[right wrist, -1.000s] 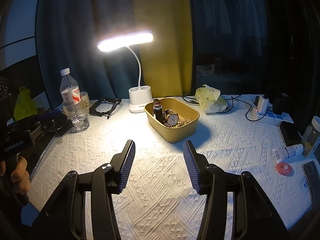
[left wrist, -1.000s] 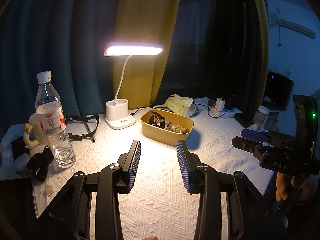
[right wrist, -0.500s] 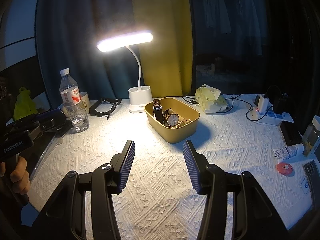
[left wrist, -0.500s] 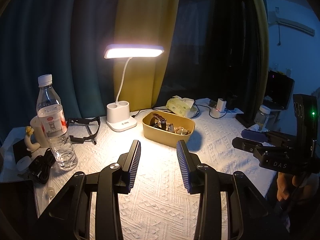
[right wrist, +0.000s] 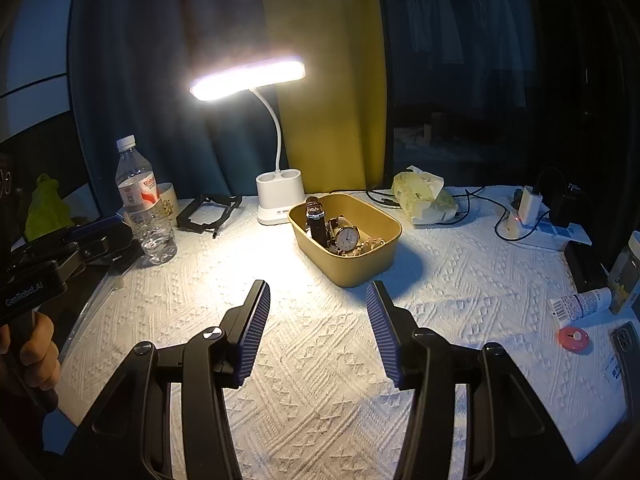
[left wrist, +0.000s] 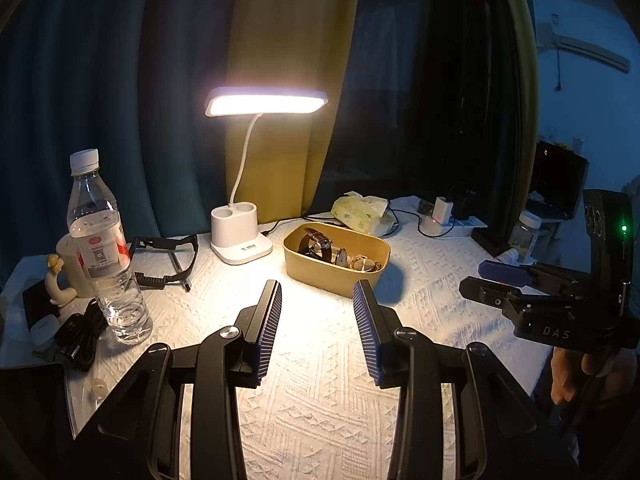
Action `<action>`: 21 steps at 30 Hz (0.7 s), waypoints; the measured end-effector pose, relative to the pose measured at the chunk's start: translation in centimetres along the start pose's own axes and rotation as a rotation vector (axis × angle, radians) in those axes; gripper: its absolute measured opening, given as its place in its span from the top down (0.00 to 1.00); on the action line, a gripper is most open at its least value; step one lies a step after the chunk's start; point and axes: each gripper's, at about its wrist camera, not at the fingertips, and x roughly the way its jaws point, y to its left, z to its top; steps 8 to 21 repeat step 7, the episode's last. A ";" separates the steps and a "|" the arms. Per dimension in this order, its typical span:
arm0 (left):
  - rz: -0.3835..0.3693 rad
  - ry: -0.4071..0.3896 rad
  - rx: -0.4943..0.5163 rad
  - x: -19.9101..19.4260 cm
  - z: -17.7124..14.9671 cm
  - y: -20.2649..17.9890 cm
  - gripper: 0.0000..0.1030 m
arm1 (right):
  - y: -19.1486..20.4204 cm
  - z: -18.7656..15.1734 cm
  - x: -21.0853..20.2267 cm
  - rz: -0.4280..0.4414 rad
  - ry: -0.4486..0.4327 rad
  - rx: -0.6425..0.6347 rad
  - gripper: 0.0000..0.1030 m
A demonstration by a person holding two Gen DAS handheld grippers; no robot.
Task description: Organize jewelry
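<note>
A water bottle [left wrist: 105, 252] is set at the counter's [left wrist: 320, 380] left. Both the left claw [left wrist: 317, 316] and right claw [right wrist: 318, 320] are held released, empty. Watches [right wrist: 344, 236] are kept in the yellow tray [right wrist: 360, 268] beyond them.

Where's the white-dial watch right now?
In the right wrist view, the white-dial watch lies inside the yellow tray, just right of the lamp base.
</note>
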 end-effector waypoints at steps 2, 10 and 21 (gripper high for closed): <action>0.000 0.000 0.001 0.0 0.0 0.0 0.61 | -0.1 0.0 0.0 0.001 0.000 0.000 0.51; -0.002 0.005 0.008 0.3 0.0 -0.1 0.61 | -0.2 0.0 0.4 0.004 0.005 0.000 0.51; -0.002 0.005 0.008 0.3 0.0 -0.1 0.61 | -0.2 0.0 0.4 0.004 0.005 0.000 0.51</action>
